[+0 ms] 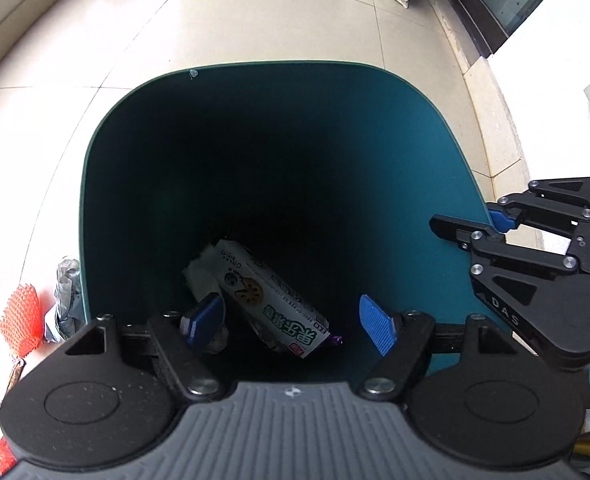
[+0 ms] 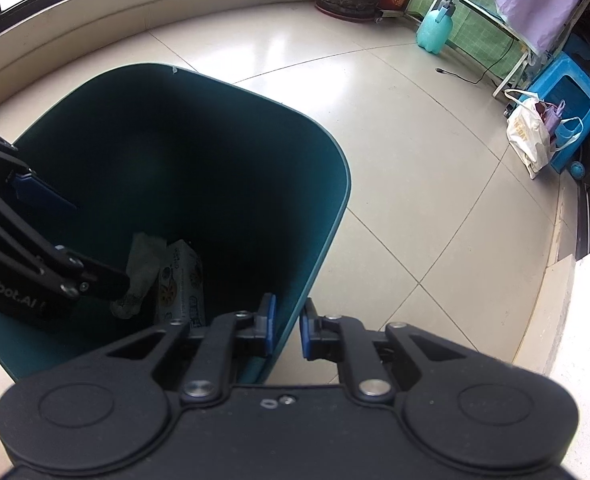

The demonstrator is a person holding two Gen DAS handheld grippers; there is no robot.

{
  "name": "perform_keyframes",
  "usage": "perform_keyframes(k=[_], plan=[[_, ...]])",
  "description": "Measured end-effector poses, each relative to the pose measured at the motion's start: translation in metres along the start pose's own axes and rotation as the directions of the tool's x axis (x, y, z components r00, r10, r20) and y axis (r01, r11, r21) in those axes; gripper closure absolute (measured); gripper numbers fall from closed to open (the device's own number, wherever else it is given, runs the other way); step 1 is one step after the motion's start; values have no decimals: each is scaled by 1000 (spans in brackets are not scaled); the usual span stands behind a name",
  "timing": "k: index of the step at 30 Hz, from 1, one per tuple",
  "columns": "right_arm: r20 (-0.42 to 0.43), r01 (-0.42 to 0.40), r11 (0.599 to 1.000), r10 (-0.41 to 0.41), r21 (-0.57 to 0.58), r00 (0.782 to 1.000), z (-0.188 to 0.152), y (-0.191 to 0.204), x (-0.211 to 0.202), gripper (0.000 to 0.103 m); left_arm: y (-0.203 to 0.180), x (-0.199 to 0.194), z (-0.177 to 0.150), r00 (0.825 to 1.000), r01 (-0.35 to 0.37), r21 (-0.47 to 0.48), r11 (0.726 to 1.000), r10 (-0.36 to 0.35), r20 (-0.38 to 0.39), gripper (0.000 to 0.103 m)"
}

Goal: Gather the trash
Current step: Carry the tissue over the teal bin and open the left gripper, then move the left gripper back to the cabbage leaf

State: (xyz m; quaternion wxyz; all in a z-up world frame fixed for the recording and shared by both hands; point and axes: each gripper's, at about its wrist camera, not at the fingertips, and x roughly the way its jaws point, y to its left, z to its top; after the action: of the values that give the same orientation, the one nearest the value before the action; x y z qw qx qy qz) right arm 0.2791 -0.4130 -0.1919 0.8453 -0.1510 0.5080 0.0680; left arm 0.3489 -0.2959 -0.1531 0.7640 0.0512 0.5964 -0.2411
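over the bin mouth, left gripper (image 1: 291, 322) points steeply down, blue pads spread wide with nothing between them. right gripper (image 2: 287, 330) sits at the bin's right wall, one pad inside and one outside the thin wall, narrow gap, pinching that edge. deep teal plastic bin (image 1: 423, 152), rounded-square rim, smooth dark walls; plenty of open room inside. at the bottom lies a white printed snack wrapper (image 1: 273, 296), long and crumpled, cookie picture on it, tilted toward the near wall, touching a pale crumpled tissue (image 1: 199, 278). outside the bin, left of it on beige floor tile (image 1: 255, 20): grey crumpled foil (image 1: 66, 296) against the wall, orange foam net (image 1: 21, 316) just beside. farther off, a cream shopping bag (image 2: 529, 138) by a blue plastic stool (image 2: 575, 100).
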Motion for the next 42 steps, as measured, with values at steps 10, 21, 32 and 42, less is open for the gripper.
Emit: perform_keyframes(k=[10, 21, 32, 42], plan=[[-12, 67, 998, -67, -11, 998, 4, 10, 2, 94, 12, -61, -26, 986, 143, 30, 989, -145, 81, 28], [-28, 99, 995, -99, -11, 995, 14, 18, -2, 95, 64, -112, -65, 983, 49, -34, 998, -43, 180, 28], [-6, 159, 979, -161, -124, 987, 39, 64, -19, 94, 171, -124, -126, 957, -160, -216, 963, 205, 207, 22], [27, 206, 950, -206, -236, 978, 62, 103, -22, 95, 270, -75, -197, 943, -270, -381, 884, 323, 82, 22]])
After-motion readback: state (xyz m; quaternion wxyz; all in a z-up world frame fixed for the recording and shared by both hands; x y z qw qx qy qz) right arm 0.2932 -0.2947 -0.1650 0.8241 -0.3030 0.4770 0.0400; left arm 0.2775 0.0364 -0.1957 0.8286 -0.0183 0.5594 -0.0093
